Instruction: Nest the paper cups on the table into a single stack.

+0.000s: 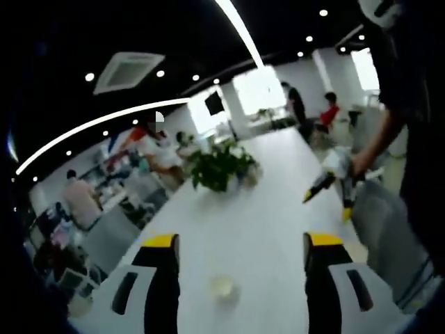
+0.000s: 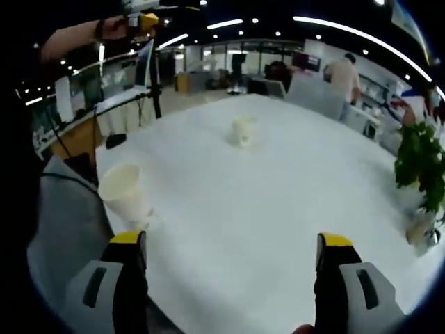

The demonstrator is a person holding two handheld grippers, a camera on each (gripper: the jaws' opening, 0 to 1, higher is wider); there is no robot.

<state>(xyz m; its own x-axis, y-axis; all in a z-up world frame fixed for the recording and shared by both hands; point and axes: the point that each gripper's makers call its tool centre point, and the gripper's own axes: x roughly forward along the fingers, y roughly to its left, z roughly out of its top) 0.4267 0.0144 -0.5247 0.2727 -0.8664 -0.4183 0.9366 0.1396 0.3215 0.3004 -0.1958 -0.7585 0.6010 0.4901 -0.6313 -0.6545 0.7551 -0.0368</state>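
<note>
Yellow-tipped jaws of the left gripper [image 1: 240,245] rose from six o'clock in the left gripper view, spread wide with nothing between them, and a small paper cup [image 1: 223,286] stood upright on the white table [image 1: 271,202] just past them, near the table's close edge. Toward one o'clock the right gripper [image 1: 332,191] hung above the table's far side in the person's hand [image 1: 361,165], its yellow-tipped jaws parted and empty. A potted plant [image 1: 221,167] sat farther along the table at about eleven o'clock, with seated people and chairs beyond it. In the right gripper view, that gripper's own jaws [image 2: 232,240] also stood wide apart at six o'clock, holding nothing. A larger paper cup [image 2: 124,192] stood upright at nine o'clock, close to the table's [image 2: 278,195] edge and just beyond the left-hand jaw. A second cup [image 2: 244,131] stood well apart from it toward twelve o'clock, out on the tabletop. Green leaves of the plant [image 2: 421,165] showed at three o'clock.
</note>
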